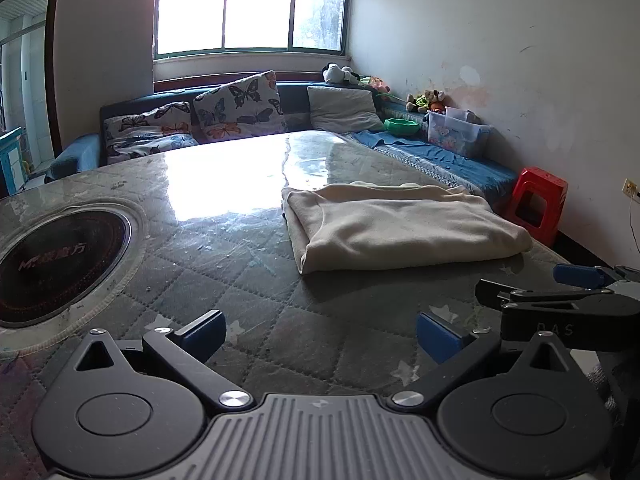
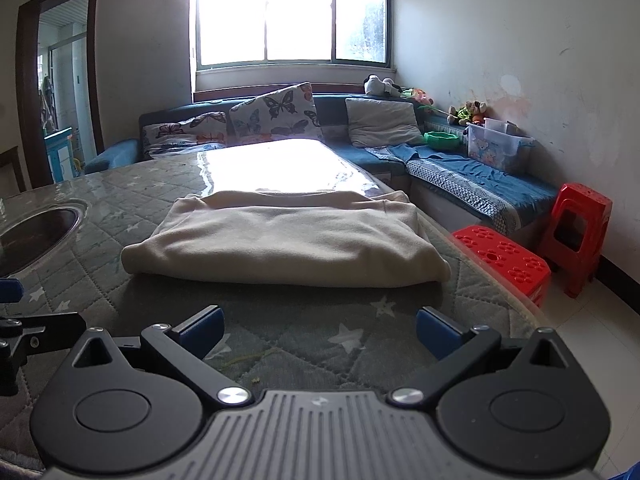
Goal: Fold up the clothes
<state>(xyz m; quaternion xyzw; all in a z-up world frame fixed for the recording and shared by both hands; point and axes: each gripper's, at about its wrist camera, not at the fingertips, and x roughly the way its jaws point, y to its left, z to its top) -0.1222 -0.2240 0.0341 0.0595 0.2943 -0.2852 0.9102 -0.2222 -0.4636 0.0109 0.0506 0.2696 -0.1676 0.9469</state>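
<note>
quilted table (image 1: 248, 280) | cream garment (image 2: 280, 236) folded | L gripper (image 1: 320, 338) wide, empty; R gripper (image 2: 320, 334) wide, empty, low

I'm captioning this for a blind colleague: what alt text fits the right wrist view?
A folded cream garment lies on a quilted, star-patterned table, just ahead of the open, empty right claw. Behind it are a blue sofa with butterfly cushions, a bright window, and two red stools on the right.

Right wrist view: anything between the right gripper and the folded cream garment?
Nothing. Between the right gripper and the folded cream garment, the right wrist view shows only bare quilted star-print table cover.
</note>
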